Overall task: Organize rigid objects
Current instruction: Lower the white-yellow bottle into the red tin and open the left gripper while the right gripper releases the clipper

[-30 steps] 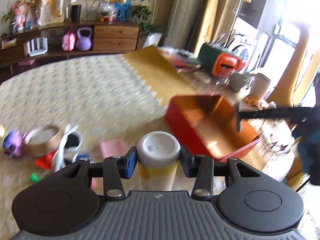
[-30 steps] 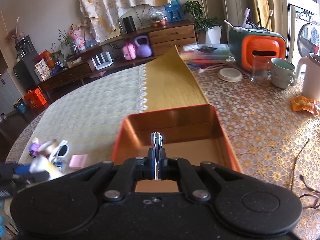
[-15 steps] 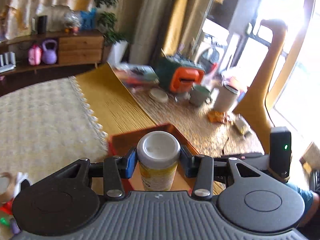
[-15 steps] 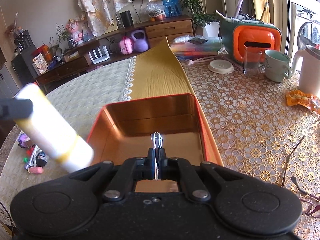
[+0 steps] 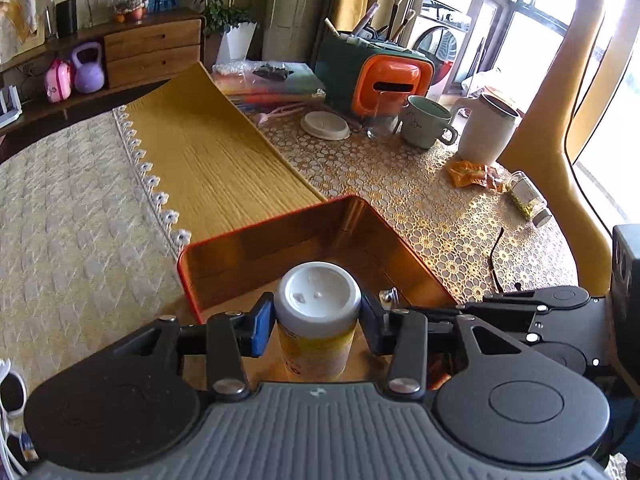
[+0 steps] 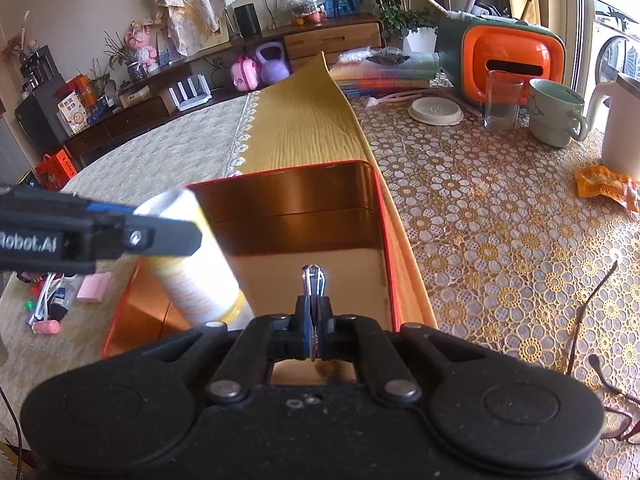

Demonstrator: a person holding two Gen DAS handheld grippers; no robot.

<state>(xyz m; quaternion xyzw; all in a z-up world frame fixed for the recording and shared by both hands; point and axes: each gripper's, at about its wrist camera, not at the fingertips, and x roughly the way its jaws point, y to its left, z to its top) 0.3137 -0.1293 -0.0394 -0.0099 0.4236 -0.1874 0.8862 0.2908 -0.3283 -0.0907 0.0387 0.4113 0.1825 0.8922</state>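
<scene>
Now, going left to right: loose bits [image 6: 52, 300] lie on the cloth at far left, well apart from the tin. My left gripper [image 5: 318, 320] is clamped on a white-capped bottle [image 5: 318, 308], its pads pressing both sides below the cap. Seen from my right side, the bottle [image 6: 196, 268] hangs tilted over the tin's left half, long axis slanting cap-up toward the far left, base lowest. The tin [image 5: 280, 224] lies directly beneath and ahead of it. My right gripper [image 6: 314, 312] is pinched tight on a small metal clip [image 6: 314, 280] over the tin's [image 6: 380, 240] near middle. I judge lowering the bottle comes next.
</scene>
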